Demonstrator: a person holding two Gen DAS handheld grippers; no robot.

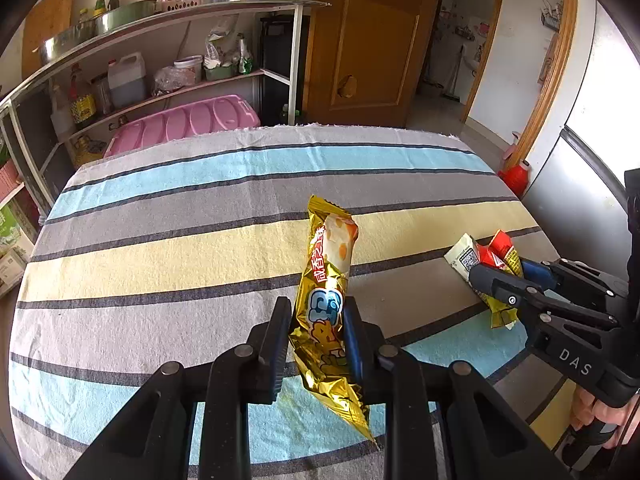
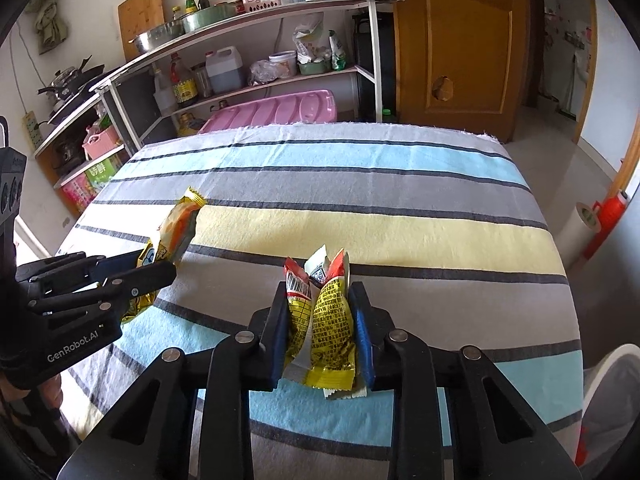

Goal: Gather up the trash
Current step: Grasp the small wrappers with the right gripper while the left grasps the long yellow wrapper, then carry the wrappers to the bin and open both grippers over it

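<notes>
My left gripper is shut on a long gold snack wrapper and holds it above the striped tablecloth. The same wrapper and left gripper show at the left of the right wrist view. My right gripper is shut on a crumpled yellow, red and white wrapper, held above the cloth. In the left wrist view this wrapper sticks out of the right gripper at the right.
A metal shelf rack with bottles, bowls and a kettle stands behind the table. A pink plastic lid leans at the far table edge. A wooden door is at the back right. A white bin stands at the lower right.
</notes>
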